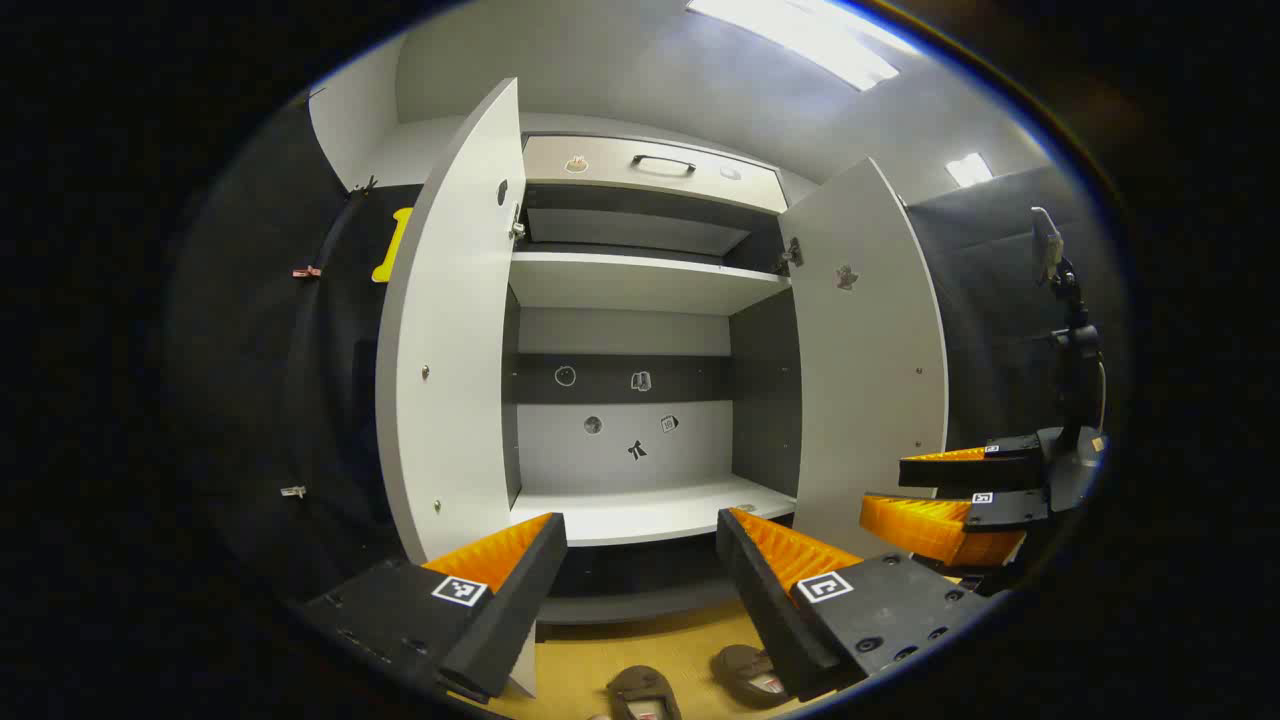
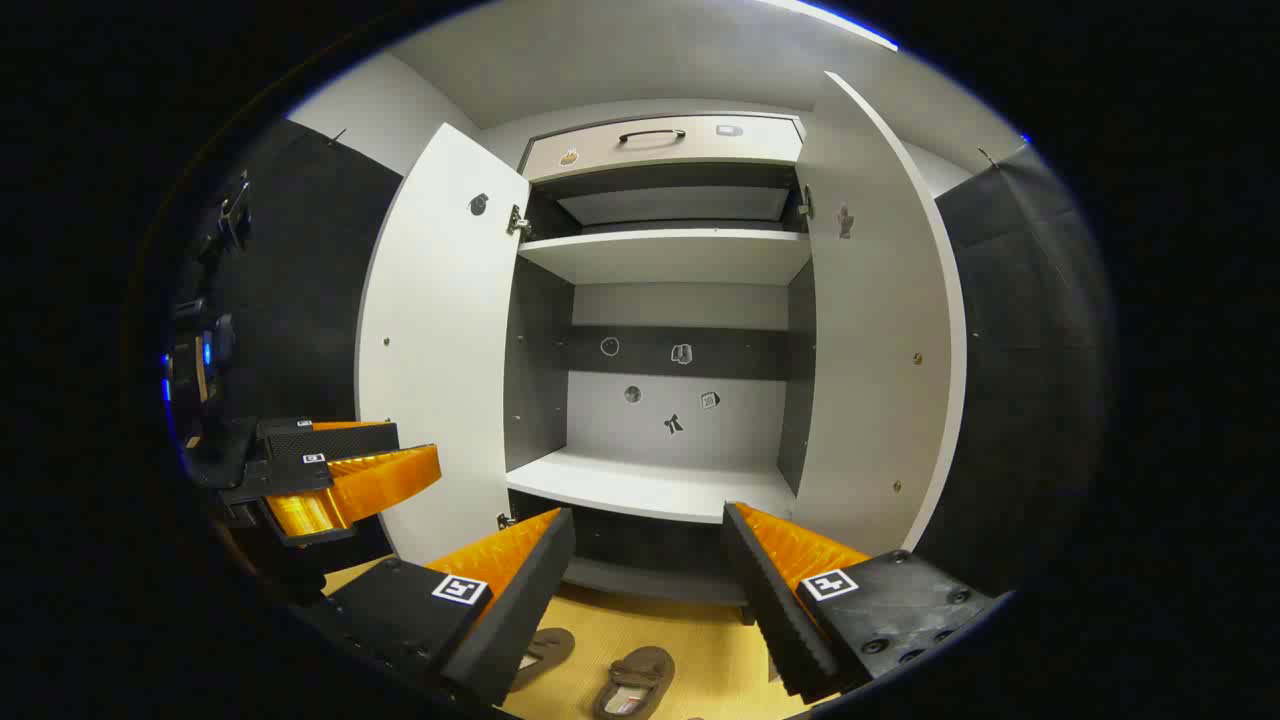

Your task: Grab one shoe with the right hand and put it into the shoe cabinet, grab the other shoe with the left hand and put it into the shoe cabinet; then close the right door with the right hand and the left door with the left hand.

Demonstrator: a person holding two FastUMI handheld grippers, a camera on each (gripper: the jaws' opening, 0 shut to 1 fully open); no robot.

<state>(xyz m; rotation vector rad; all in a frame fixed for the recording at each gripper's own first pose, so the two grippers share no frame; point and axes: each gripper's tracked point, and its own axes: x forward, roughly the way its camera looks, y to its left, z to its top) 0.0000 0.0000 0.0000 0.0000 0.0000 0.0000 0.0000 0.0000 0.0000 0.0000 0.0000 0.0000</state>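
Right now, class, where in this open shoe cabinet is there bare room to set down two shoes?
The lower shelf lies bare between the two open doors, left door and right door; the upper shelf is bare too. Both shoes crowd the floor below, just ahead of the open tongs.

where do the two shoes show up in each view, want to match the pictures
Left gripper view: the shoes lie on the wooden floor at the bottom edge, between and below the left gripper's open fingers.
Right gripper view: the shoes lie on the floor at bottom centre, between the right gripper's open fingers.
Shared landmark: the open shoe cabinet, its lower shelf straight ahead above the shoes.
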